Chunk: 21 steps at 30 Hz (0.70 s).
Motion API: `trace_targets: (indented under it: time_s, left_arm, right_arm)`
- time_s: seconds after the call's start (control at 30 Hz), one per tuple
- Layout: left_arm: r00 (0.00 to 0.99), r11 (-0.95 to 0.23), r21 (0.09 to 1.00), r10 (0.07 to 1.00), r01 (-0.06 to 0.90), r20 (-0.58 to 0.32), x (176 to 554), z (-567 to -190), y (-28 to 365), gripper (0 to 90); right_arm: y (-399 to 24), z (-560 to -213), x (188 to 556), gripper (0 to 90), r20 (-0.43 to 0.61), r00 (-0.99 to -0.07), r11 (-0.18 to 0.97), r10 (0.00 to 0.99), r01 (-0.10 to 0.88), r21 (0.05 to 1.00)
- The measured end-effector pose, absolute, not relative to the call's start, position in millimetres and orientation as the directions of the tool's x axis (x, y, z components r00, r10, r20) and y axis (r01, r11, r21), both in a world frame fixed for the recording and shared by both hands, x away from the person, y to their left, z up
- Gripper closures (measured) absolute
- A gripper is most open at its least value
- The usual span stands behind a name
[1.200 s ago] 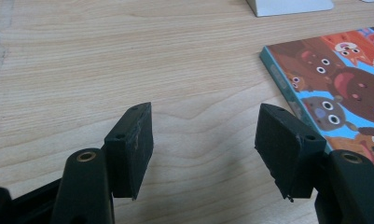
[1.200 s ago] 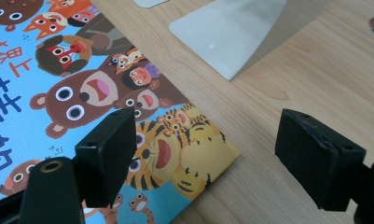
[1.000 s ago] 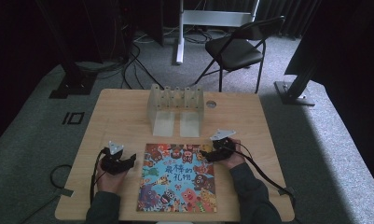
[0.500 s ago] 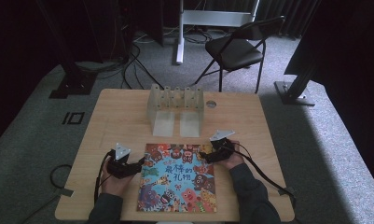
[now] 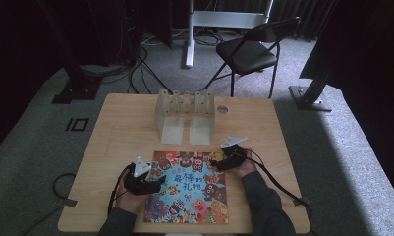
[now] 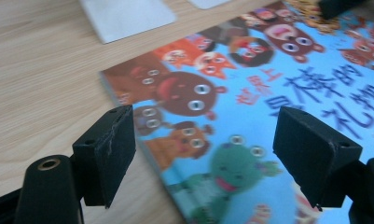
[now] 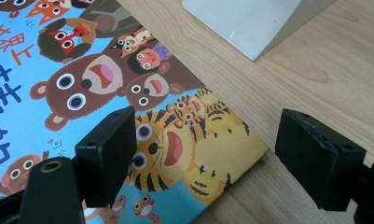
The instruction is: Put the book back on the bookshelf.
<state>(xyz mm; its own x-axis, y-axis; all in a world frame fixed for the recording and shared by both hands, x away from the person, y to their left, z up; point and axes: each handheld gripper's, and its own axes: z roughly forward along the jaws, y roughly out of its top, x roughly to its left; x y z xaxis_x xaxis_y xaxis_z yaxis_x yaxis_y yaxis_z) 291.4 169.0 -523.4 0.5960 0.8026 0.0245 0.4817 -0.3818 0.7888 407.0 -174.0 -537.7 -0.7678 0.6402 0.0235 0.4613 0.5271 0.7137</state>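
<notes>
A colourful picture book (image 5: 188,188) lies flat and closed on the wooden table (image 5: 116,132), just in front of a clear slotted rack (image 5: 184,115) whose two base plates reach toward the book's far edge. The left gripper (image 5: 157,183) sits at the book's left edge, and its jaws have just been opening; in the left gripper view they stand wide apart with the book's left edge and cover (image 6: 250,116) between them but untouched. The right gripper (image 5: 215,163) hovers at the book's far right corner, jaws also spread, with that corner (image 7: 208,154) lying between them and no pad pressing on it. The step in hand looks like taking hold of the book at two opposite sides. To do it well, each gripper should slide one jaw under the thin edge while the other comes down on the cover, and both should close before lifting, so the book rises level and clear of the rack.
</notes>
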Motion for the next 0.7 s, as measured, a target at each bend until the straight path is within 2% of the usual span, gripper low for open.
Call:
trace_targets:
  time_s: [0.33, 0.7]
  left_arm:
    - [0.7, -0.465, 0.77, 0.713, 0.437, 0.034, 267.4, -526.6, 132.7, 15.2]
    - [0.757, -0.522, 0.757, 0.651, 0.394, 0.054, 250.3, -531.2, 110.6, 10.0]
  right_arm:
    - [-175.0, -539.5, 409.4, 20.7, 0.067, -0.771, 0.512, 0.634, 0.483, 0.71]
    - [-176.5, -539.4, 410.3, 20.9, 0.099, -0.767, 0.5, 0.633, 0.503, 0.705]
